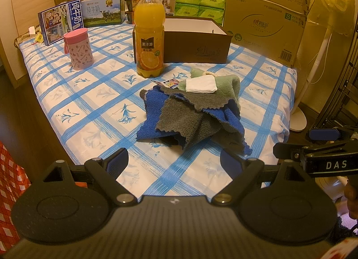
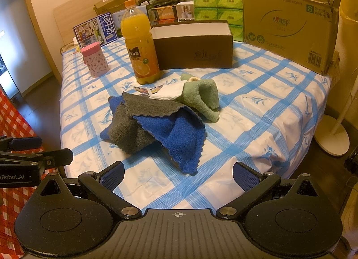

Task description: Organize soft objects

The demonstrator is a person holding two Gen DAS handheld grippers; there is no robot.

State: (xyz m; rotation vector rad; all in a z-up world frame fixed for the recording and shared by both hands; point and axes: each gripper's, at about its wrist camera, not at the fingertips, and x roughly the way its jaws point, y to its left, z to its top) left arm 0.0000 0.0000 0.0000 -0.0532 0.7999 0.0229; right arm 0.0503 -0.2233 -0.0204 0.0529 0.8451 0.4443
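- Blue, grey and green cloths are seen heaped together near the middle of the checked sheet point(image 1: 94, 93); none has been sorted.
- The blue cloth point(image 2: 179, 133) and the grey cloth point(image 1: 179, 115) are tangled, each partly over and partly under the other.
- The green cloth point(image 2: 203, 95) is bunched at the far end of the heap, and a white cloth point(image 1: 201, 84) is laid on top of it; a small printed packet point(image 1: 166, 83) is tucked at the same end.
- A brown box point(image 1: 197, 44) is stood open just behind the heap, beside a juice bottle point(image 1: 148, 35); no cloth can be seen in the part of its inside that shows. It is judged the likely place for the cloths.
- The left gripper point(image 1: 174, 160) is held with its jaws spread wide and empty, short of the heap's near edge.
- The right gripper point(image 2: 179, 174) is likewise spread and empty, just before the blue cloth's near corner.
- The task is judged barely begun: every cloth remains to be picked up, perhaps folded, and put away.
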